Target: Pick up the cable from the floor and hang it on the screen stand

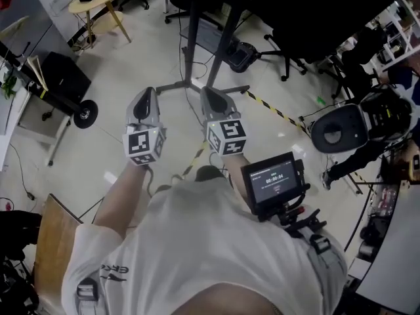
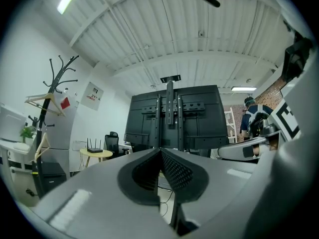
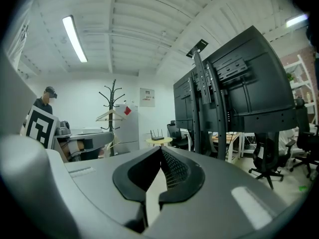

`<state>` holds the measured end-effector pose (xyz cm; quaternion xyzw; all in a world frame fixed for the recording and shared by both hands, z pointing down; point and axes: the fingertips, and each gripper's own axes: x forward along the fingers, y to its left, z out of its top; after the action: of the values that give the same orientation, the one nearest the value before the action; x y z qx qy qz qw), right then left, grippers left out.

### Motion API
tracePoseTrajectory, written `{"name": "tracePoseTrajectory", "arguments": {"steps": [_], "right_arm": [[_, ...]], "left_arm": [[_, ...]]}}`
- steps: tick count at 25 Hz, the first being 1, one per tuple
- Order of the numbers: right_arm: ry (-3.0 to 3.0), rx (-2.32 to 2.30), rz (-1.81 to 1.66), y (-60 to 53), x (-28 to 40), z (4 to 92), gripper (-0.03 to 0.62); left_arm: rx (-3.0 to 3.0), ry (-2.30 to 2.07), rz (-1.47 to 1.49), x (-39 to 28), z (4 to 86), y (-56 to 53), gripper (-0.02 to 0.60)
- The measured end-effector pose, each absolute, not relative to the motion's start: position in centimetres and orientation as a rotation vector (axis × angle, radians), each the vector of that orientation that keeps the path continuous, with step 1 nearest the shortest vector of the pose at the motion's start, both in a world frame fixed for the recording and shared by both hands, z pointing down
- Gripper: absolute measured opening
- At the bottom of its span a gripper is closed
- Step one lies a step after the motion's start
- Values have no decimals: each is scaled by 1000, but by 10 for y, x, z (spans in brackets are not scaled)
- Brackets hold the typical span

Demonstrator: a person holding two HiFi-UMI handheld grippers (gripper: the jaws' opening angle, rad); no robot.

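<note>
Grey left tongs and right tongs both fully closed, empty, side by side.

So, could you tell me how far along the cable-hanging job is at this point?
Nothing looks done: no cable hangs on the screen stand. In hand: nothing. The left gripper and right gripper are both shut and empty, pointing level toward the stand. Left to do: pick up what looks like the cable on the floor by the person's feet, then hang it on the stand.
</note>
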<state>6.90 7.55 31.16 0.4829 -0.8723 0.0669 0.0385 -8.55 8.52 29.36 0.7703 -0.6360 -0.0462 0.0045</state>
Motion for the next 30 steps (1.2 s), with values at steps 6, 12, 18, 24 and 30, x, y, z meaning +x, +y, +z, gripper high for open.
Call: {"name": "tracePoseTrajectory", "arguments": {"steps": [6,12,18,24,30], "right_arm": [[-2679,1448,221,31,51,324,11],[-2688,1438,243,-40,45,335,11],[-2673,1428,284,-145,66,359,11],[-2640,1423,298,-186,89,382,11],[-2555,1371,374,-238,76,444,11]], "left_arm": [[2367,-1997,-116,-101,316,41,3],[2348,-1998,-53,-105,334,-29,3],[2297,-2009,23,-96,360,-131,3],[2284,-2034,82,-93,380,-170,3],[2232,-1975,198,-105,442,-227,3]]}}
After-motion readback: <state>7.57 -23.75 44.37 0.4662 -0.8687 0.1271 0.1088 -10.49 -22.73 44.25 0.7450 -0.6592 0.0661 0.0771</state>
